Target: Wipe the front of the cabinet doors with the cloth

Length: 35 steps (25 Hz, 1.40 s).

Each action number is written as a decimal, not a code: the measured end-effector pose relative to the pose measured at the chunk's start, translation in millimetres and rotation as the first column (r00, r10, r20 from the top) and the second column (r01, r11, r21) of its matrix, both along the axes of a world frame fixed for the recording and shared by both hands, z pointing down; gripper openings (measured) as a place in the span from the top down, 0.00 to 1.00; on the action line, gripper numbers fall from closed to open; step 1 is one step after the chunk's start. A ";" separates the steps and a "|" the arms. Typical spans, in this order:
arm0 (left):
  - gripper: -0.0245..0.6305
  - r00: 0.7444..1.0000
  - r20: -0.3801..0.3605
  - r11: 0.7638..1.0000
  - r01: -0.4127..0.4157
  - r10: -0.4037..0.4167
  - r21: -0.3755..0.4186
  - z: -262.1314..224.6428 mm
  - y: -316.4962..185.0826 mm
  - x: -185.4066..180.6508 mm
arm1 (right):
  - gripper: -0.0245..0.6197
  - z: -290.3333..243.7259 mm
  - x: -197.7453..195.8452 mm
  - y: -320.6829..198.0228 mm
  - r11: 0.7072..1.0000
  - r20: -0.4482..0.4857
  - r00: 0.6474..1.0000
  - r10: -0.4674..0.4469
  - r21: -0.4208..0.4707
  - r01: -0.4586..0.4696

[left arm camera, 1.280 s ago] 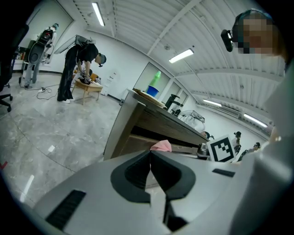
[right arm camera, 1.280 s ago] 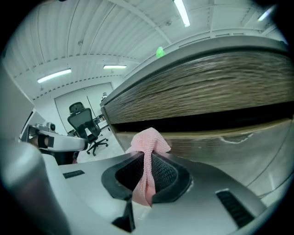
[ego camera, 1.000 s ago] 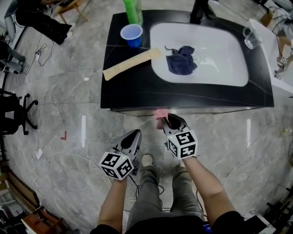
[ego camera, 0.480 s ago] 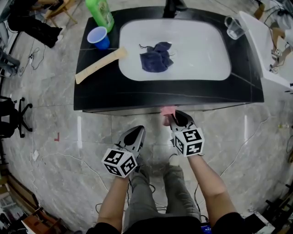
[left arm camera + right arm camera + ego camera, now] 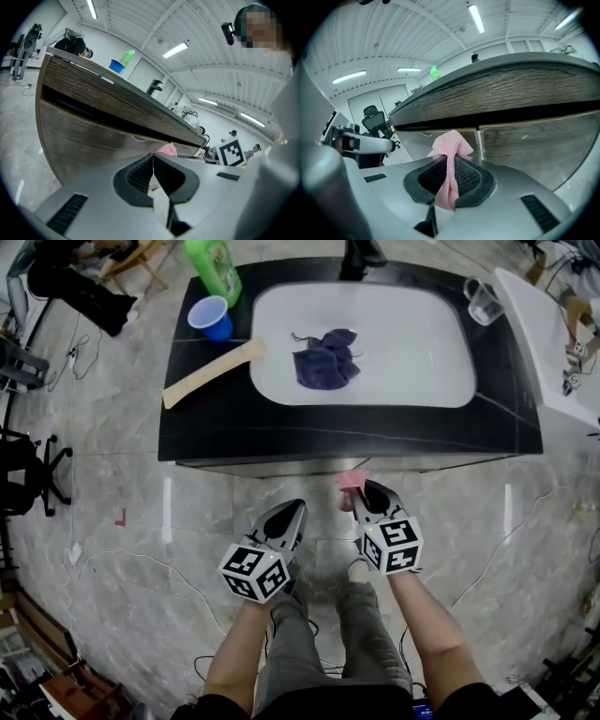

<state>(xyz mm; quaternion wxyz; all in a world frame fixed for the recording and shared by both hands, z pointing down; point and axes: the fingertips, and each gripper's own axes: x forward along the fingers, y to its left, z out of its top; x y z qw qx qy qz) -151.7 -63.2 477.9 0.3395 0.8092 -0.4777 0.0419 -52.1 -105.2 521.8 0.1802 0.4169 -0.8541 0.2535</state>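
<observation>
A small pink cloth (image 5: 450, 147) is pinched in my right gripper (image 5: 449, 164), which is shut on it. In the head view the pink cloth (image 5: 352, 481) sits at the tip of the right gripper (image 5: 370, 498), just below the counter's front edge. The wooden cabinet doors (image 5: 525, 140) stand right ahead of it, with a seam between two doors. My left gripper (image 5: 291, 519) hangs lower left, a little back from the cabinet front (image 5: 93, 136). The left gripper (image 5: 153, 161) is shut and holds nothing.
The black countertop (image 5: 234, 418) carries a white sink (image 5: 441, 343) with a dark blue rag (image 5: 325, 357), a blue cup (image 5: 210, 317), a green bottle (image 5: 214, 266), a wooden board (image 5: 212, 372) and a glass (image 5: 482, 299). Office chair (image 5: 23, 474) at left.
Both grippers have drifted slightly right and down in the head view as the view shifted. The right gripper keeps its hold on the pink cloth by the cabinet front.
</observation>
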 end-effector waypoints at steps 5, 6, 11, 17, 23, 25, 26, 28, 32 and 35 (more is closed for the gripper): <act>0.95 0.998 0.008 0.998 0.066 -0.066 -0.026 9.3 10.3 -48.0 | 0.88 8.2 -53.2 14.4 0.999 0.031 0.999 -0.040 -0.026 0.041; 0.95 0.996 0.011 0.996 0.085 -0.084 -0.035 12.3 13.9 -60.4 | 0.88 9.4 -65.8 17.0 0.998 0.035 0.998 -0.052 -0.029 0.054; 0.95 0.986 0.018 0.985 0.167 -0.166 -0.048 22.3 30.6 -124.4 | 0.88 16.3 -130.3 26.3 0.993 0.049 0.992 -0.114 -0.037 0.116; 0.95 0.981 0.036 0.980 0.191 -0.189 -0.054 33.4 43.0 -185.5 | 0.88 26.0 -209.1 36.0 0.980 0.053 0.980 -0.191 -0.045 0.193; 0.95 0.977 0.027 0.975 0.214 -0.213 -0.060 40.6 44.6 -231.9 | 0.88 33.8 -273.4 38.4 0.967 0.049 0.967 -0.252 -0.038 0.254; 0.95 0.977 0.030 0.975 0.212 -0.211 -0.065 44.4 45.7 -241.4 | 0.88 36.6 -288.2 35.9 0.964 0.044 0.964 -0.261 -0.035 0.262; 0.95 0.978 0.032 0.976 0.209 -0.207 -0.067 46.4 46.1 -245.1 | 0.88 37.9 -294.5 34.3 0.963 0.040 0.964 -0.264 -0.034 0.266; 0.95 0.980 0.038 0.978 0.196 -0.194 -0.071 50.0 46.1 -250.0 | 0.88 40.7 -304.9 30.9 0.962 0.033 0.962 -0.269 -0.032 0.271; 0.95 0.986 0.048 0.984 0.163 -0.160 -0.074 53.9 42.0 -252.6 | 0.88 46.2 -315.3 23.5 0.961 0.020 0.962 -0.274 -0.033 0.275; 0.95 0.989 0.056 0.987 0.141 -0.137 -0.072 54.1 37.6 -250.0 | 0.88 46.2 -313.0 20.3 0.962 0.015 0.962 -0.271 -0.032 0.272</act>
